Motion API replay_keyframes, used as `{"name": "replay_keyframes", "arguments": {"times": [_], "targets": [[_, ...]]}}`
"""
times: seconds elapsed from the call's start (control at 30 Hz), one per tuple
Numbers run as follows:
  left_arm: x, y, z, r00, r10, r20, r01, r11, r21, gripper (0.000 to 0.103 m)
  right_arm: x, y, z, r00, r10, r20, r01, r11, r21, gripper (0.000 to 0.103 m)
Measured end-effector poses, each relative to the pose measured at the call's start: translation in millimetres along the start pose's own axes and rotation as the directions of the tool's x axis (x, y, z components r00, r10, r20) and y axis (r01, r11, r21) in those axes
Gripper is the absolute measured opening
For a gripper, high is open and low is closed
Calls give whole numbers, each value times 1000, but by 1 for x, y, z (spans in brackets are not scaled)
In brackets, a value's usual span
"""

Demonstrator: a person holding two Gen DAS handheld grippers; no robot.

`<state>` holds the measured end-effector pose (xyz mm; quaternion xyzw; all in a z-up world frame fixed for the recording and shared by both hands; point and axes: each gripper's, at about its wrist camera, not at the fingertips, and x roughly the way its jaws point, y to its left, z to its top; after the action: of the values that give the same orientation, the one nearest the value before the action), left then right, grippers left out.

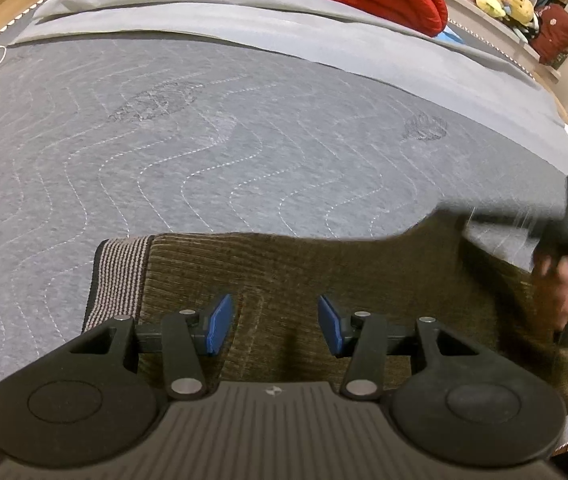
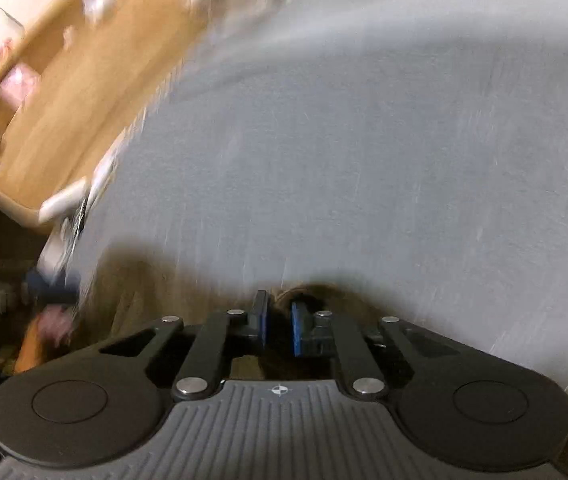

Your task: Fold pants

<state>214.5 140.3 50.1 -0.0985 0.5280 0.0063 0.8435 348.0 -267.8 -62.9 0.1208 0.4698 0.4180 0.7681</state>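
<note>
On the grey quilted bed [image 1: 203, 152] the brown corduroy pants [image 1: 292, 272] lie flat along the near edge, striped waistband [image 1: 117, 276] to the left. Directly above them hangs the left hand-held gripper [image 1: 271, 326], its 2 blue pads apart and touching nothing. Further right, the right hand-held gripper [image 2: 277, 326] has its pads nearly together, pinching a fold of the brown cloth; that view is blurred.
</note>
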Motion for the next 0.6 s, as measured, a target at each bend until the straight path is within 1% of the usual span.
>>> {"name": "replay_keyframes", "arguments": {"times": [0.03,0.07,0.1,0.13,0.2,0.27,0.33,0.37,0.4,0.47,0.6], "targets": [[-1,0,0,1000,-2,2,2,1000,0,53,-8,-4,10,998,13,55,-16,998,62,10],[-1,0,0,1000,-3,4,3,1000,1,53,-19,-2,16,986,-64,154,52,996,77,5],[-1,-1,0,1000,-4,4,4,1000,2,53,-27,2,19,967,-145,211,135,989,62,5],[-2,-1,0,1000,-5,3,5,1000,4,53,-30,2,22,964,-161,211,153,987,54,5],[-3,0,-1,1000,-6,3,6,1000,1,53,-33,-3,21,975,-127,181,115,990,77,6],[-4,2,-1,1000,-5,3,5,1000,-3,53,-32,-5,17,987,-108,121,103,993,52,9],[-6,2,-1,1000,-6,8,7,1000,-6,53,-32,-5,14,995,-89,51,88,996,13,27],[-6,2,-1,1000,-7,9,7,1000,-6,53,-30,-4,11,996,-84,12,84,996,-8,44],[-7,2,-1,1000,-6,9,7,1000,-6,53,-31,-3,9,997,-79,-14,79,996,-29,49],[-7,1,-2,1000,-8,9,8,1000,-2,53,-34,1,3,994,-74,-77,66,993,-96,48],[-6,-2,-3,1000,-5,6,5,1000,0,53,-28,14,-14,973,-156,-169,109,960,-258,48]]}}
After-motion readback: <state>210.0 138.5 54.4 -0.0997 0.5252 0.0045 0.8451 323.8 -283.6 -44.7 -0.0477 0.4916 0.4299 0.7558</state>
